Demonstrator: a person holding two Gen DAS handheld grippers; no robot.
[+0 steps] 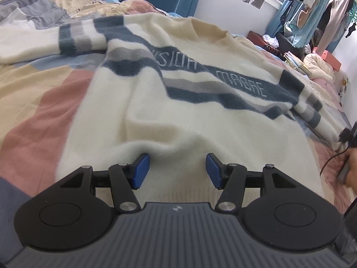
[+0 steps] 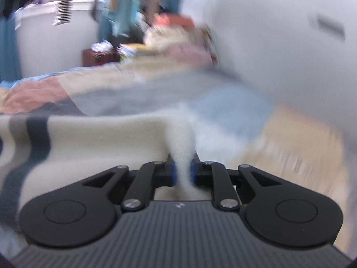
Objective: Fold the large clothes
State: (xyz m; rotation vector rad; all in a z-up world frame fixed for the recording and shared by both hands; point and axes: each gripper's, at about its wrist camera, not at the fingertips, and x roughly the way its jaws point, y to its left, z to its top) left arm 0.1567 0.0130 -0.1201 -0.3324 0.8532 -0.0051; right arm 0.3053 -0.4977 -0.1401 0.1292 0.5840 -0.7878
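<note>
The sweater (image 1: 178, 93), a large cream one with blue and grey stripes and a line of letters across the chest, lies spread on the bed (image 1: 44, 102), over a quilt of pink, beige and blue patches; its hem is at the near side and its neck at the far side. It looks thick, fluffy and soft, so I judge it rather light for its size and not slippery, but it has no stiffness and will sag and wrinkle wherever it is not supported. Good places to take hold are the edges: the ribbed hem, the cuffs and the shoulder seams, where the knit is doubled and a pinch will not slide off. The left tongs (image 1: 177, 170) are open, the two blue pads well apart, and they point down over the near hem of the body; no fabric is pinched between them, though the cloth bulges up close under the pads. The right tongs (image 2: 184, 172) are closed on a fold of the cream fabric, which stands up between the pads, at the right side where the striped sleeve (image 1: 312, 111) ends. The right wrist view is strongly blurred, so I cannot tell more of its pose.
</note>
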